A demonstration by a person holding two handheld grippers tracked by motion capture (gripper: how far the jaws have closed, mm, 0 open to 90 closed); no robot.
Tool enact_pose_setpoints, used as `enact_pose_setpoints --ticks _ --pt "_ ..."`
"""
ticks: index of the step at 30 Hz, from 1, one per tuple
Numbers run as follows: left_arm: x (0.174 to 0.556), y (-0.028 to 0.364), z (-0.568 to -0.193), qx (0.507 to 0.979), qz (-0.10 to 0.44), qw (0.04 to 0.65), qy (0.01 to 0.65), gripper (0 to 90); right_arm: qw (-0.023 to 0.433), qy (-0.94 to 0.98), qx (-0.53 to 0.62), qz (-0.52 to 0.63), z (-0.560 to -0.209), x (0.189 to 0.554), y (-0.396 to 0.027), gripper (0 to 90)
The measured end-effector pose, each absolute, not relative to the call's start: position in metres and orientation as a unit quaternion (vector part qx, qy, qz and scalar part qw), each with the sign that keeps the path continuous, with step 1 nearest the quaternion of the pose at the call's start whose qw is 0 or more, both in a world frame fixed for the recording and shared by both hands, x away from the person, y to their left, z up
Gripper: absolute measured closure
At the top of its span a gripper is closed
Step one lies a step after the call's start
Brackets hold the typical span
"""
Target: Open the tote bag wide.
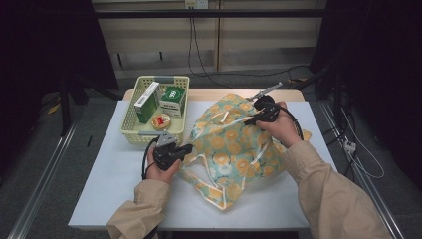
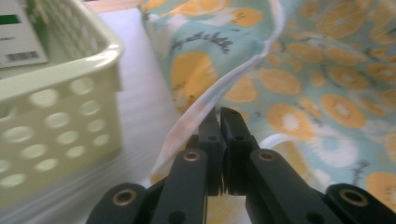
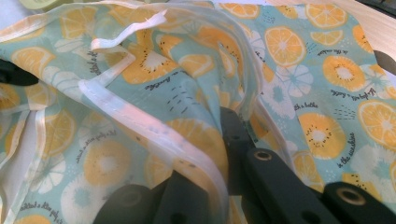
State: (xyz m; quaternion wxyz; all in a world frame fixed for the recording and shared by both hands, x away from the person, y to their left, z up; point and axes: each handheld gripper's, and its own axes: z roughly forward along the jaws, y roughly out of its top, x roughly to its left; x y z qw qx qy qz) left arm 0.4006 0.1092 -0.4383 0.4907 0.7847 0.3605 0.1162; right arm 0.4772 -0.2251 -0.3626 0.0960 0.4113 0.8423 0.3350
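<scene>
The fabric bag (image 1: pixel 234 144), printed with orange slices, sprawls across the middle of the white table (image 1: pixel 104 184), its far corner hanging over the table's edge at about two o'clock. The left gripper (image 1: pixel 185 149) sits at the bag's nine o'clock side, jaws pressed together on the bag's white trim (image 2: pixel 219 91). The right gripper (image 1: pixel 251 118) is up at the bag's one o'clock, jaws clamped on a fold of cloth; one jaw is buried under that fold in the right gripper view. The basket (image 1: pixel 130 133) stands just off the left gripper at eleven o'clock, with little gap between them. Open table lies at seven o'clock and along the near edge. What's inside the bag can't be made out. The boxes (image 1: pixel 160 101) in the basket are partly masked by its wall.
</scene>
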Motion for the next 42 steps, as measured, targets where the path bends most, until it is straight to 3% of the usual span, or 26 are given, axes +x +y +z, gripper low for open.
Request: enact_pose_setpoints --ticks 6,12,25,27,37,42 --pt "0.381 0.077 -0.424 0.791 0.105 0.511 0.318 87.7 0.095 0.845 0.41 0.33 -0.362 0.478 -0.221 90.0" --pt "0.393 0.058 -0.443 0.81 0.091 0.48 0.324 86.1 0.095 0.849 0.405 0.326 -0.361 0.48 -0.216 90.0" --pt "0.407 0.064 -0.463 0.821 0.104 0.419 0.374 90.0 0.097 0.826 0.438 0.341 -0.353 0.495 -0.237 90.0" --pt "0.41 0.068 -0.46 0.83 0.128 0.404 0.364 90.0 0.096 0.824 0.441 0.342 -0.353 0.495 -0.238 90.0" --pt "0.418 0.083 -0.442 0.805 0.083 0.455 0.373 90.0 0.083 0.832 0.434 0.337 -0.355 0.495 -0.229 90.0" --pt "0.414 0.082 -0.425 0.801 0.065 0.484 0.346 75.6 0.081 0.835 0.43 0.334 -0.356 0.494 -0.226 90.0"
